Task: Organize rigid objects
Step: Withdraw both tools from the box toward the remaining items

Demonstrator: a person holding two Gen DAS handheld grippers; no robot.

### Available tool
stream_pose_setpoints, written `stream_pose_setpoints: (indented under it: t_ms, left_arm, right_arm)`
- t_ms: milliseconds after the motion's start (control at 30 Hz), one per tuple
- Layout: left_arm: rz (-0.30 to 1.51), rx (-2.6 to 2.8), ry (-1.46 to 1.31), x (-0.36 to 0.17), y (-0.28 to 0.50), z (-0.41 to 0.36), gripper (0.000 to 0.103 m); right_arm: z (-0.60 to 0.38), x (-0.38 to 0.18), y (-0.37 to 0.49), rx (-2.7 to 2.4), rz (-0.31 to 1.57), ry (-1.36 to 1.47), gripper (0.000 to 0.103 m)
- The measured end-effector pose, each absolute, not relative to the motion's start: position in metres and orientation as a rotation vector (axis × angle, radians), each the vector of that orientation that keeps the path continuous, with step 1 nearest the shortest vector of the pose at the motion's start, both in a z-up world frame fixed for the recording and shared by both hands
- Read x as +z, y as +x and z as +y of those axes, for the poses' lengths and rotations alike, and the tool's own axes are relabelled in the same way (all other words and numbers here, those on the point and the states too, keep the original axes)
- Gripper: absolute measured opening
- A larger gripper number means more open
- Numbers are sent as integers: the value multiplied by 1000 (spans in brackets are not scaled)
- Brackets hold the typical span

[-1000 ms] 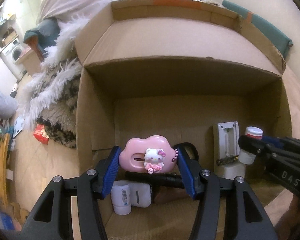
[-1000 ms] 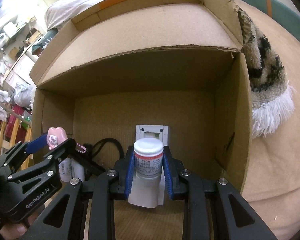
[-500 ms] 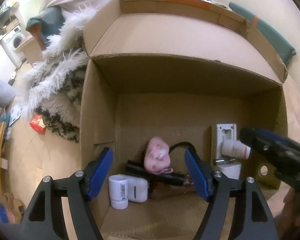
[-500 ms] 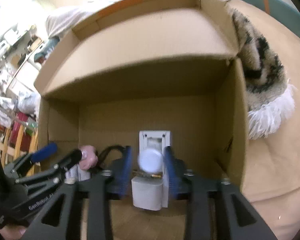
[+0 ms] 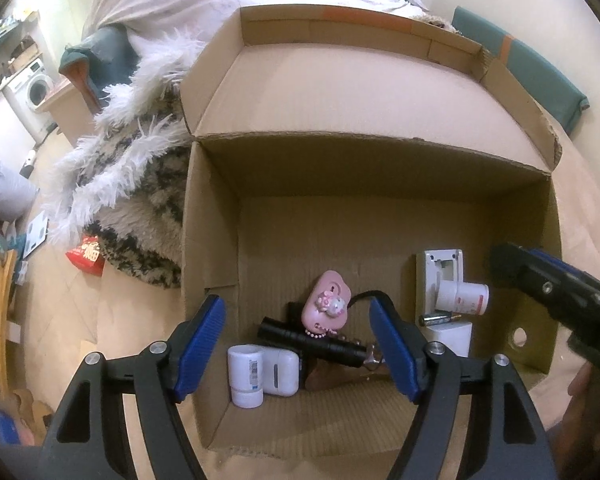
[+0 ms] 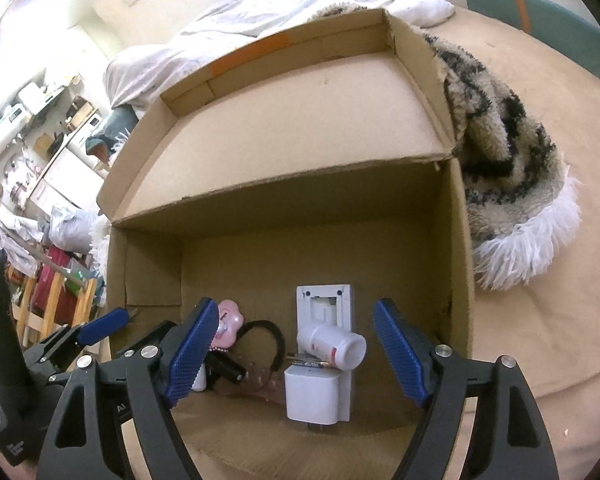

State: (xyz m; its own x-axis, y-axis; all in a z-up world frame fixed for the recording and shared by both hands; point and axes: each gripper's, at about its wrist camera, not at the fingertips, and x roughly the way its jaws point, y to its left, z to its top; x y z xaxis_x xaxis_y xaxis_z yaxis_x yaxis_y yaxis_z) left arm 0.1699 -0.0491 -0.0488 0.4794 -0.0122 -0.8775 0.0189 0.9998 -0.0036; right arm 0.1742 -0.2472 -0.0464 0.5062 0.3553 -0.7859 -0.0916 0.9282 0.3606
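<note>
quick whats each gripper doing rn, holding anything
Left gripper: open, holding nothing; the pink charm lies in the box.
Right gripper: jaws opening, holding nothing; the white bottle lies free below.

The cardboard box (image 5: 212, 240) looks matt and ribbed. The pink charm (image 5: 327, 307) and white bottle (image 6: 332, 345) are glossy plastic. At ten o'clock, the shaggy rug (image 5: 132, 184) is rough pile.

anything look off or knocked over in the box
Yes: the white pill bottle lies tipped on its side across the white charger block and a battery, not standing. The pink charm leans on the black flashlight.
</note>
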Motion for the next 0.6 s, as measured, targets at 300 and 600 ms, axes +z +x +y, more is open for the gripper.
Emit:
stream_pose_setpoints:
  t_ms: [300,600]
  left_arm:
    - [1041,12,-18,-24,151,-40,72]
    - [1048,35,-13,-20,116,-25,72]
  right_arm:
    - [-260,-26,147,282,977,317,85]
    - [-259,-22,108,306,985,313,85]
